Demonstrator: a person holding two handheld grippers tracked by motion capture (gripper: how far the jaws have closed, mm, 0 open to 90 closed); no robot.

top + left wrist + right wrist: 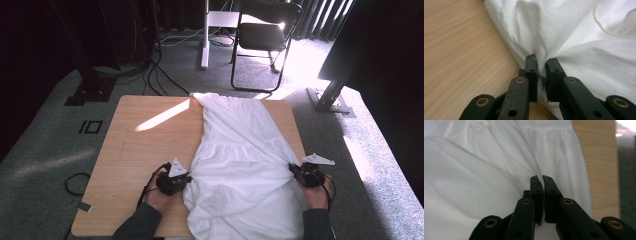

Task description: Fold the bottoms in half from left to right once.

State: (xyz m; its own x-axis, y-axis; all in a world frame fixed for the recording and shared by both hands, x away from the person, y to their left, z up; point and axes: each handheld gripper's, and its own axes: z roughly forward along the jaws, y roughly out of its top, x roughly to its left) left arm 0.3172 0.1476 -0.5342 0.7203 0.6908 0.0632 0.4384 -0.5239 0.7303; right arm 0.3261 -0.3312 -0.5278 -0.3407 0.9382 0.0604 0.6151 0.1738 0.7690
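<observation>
Now both grippers have hold of the white tiered skirt (240,155), which lies spread lengthwise down the right half of the wooden table (145,150). Nearest the person, the left gripper (186,181) has its jaws pinched on a gathered fold at the garment's left edge (541,57), while the right gripper (295,172) is clamped tight on a thin fold at the opposite edge (541,176). By my reading the grasping step is done, ready for a fold or a lift. Next calls for moving both hands together, keeping the cloth taut. Farther off, the waistband (205,96) reaches the table's far edge, with a folding chair (265,35) beyond.
</observation>
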